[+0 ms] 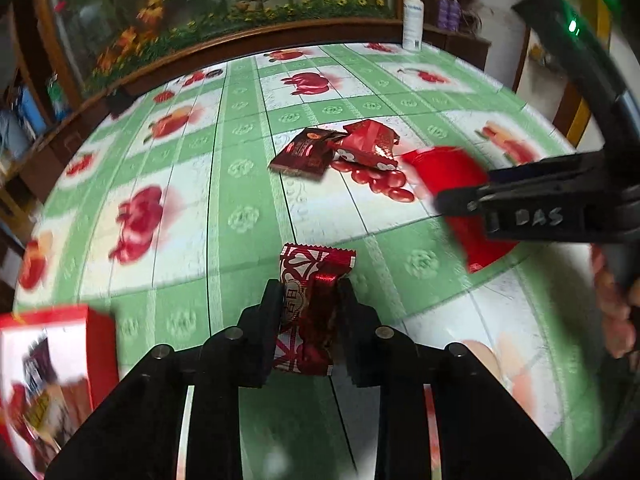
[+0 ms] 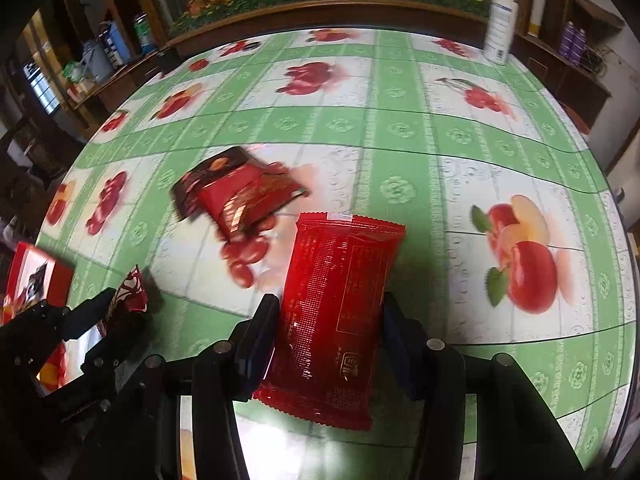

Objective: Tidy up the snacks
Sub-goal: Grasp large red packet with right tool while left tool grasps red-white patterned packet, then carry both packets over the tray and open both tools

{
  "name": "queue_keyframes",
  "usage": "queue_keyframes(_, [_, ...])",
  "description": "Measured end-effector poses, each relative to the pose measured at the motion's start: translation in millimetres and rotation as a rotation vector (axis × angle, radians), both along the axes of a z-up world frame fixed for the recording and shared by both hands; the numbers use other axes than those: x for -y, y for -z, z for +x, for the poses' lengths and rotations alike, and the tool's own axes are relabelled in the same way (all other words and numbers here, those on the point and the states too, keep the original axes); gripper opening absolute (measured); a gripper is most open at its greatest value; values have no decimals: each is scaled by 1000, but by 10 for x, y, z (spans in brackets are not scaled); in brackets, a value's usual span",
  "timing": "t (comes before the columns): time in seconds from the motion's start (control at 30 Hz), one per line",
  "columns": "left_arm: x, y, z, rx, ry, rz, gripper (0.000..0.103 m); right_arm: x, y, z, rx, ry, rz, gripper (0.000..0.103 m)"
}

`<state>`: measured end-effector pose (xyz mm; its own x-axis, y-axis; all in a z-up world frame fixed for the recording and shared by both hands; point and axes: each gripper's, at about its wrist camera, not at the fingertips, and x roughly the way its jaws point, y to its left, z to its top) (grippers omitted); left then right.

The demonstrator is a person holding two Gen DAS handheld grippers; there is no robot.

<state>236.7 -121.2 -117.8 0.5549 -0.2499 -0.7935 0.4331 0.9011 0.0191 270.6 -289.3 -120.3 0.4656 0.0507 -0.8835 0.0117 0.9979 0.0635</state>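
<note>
the left claw (image 1: 308, 304) is pinching a small red and white candy pack (image 1: 310, 304). the pack sits right between its two black fingers, and its top end sticks out past the tips. both pads press on its sides.

the right claw (image 2: 330, 328) holds a big bright red snack bag (image 2: 340, 312). the bag stands between its two fingers, touching both, with its top end reaching out ahead of the tips and its bottom end hanging back toward the camera.

ahead of the left claw, farther out on the green fruit tablecloth (image 1: 240, 168), lie two more packs, a dark brown pack (image 1: 304, 154) and a red crinkly pack (image 1: 370, 140). they touch each other. from the right claw they lie ahead and to the left.

a red box (image 1: 52, 368) with pictures on it sits close on the left side of the left claw, near the table edge.

far ahead, at the back of the table, a white bottle (image 2: 500, 28) stands upright.
</note>
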Motion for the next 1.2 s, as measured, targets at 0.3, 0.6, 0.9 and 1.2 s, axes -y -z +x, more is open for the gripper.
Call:
queue_keyframes(0.3, [-398, -53, -461, -21, -83, -94, 24, -406, 16, -103, -19, -170, 167, 52])
queue_keyframes(0.6, [-966, -343, -896, 55, -161, -146, 25, -650, 75, -133, -38, -202, 487, 51])
queue_keyframes(0.9, [-2089, -484, -1051, 122, -414, -142, 25, -1574, -68, -113, 34, -322, 676, 51])
queue_keyframes(1.2, [-2630, -330, -1021, 138, -569, -77, 25, -2629, -176, -166, 110, -456, 727, 51])
